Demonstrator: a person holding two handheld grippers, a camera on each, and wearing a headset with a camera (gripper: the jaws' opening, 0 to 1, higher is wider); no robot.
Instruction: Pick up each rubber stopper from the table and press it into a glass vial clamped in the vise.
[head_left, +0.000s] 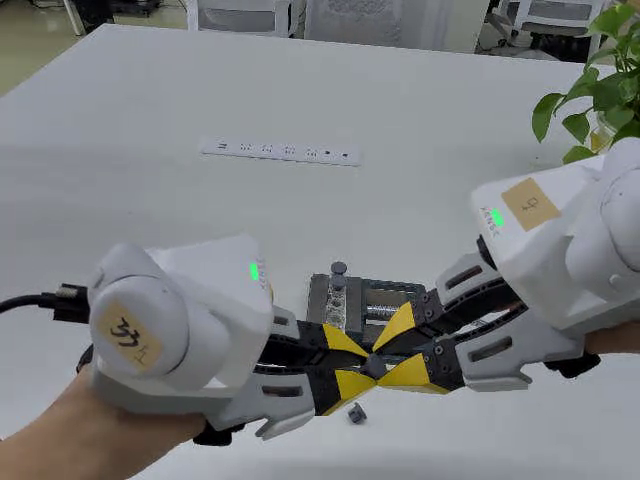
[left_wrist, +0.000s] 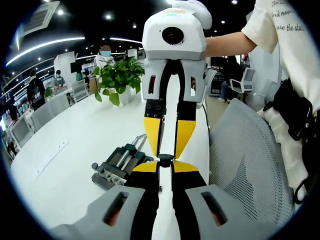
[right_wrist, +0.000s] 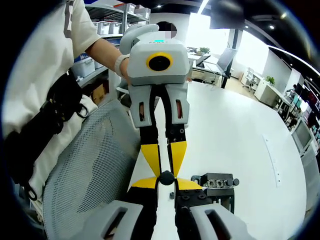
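The left hand-held gripper (head_left: 362, 363) and the right hand-held gripper (head_left: 385, 358) were held tip to tip above the near edge of the white table (head_left: 300, 90), just in front of the vise (head_left: 400, 292). In the right gripper view, a small dark rubber stopper (right_wrist: 166, 177) sat between that gripper's own yellow-tipped jaws, which were closed against it. The left hand-held gripper's jaws were drawn nearly together, with their tips at the same stopper; whether they also gripped it could not be determined. The vise rested on the table and carried a row of glass vials (head_left: 338, 298) between its jaw plates. A dark stopper-like cap (head_left: 339, 268) stood at the far end of the row. A second stopper (head_left: 356, 413) lay loose on the table, below the joined tips and near the table edge. A white power strip (head_left: 280, 151) lay further back, well apart from the vise.
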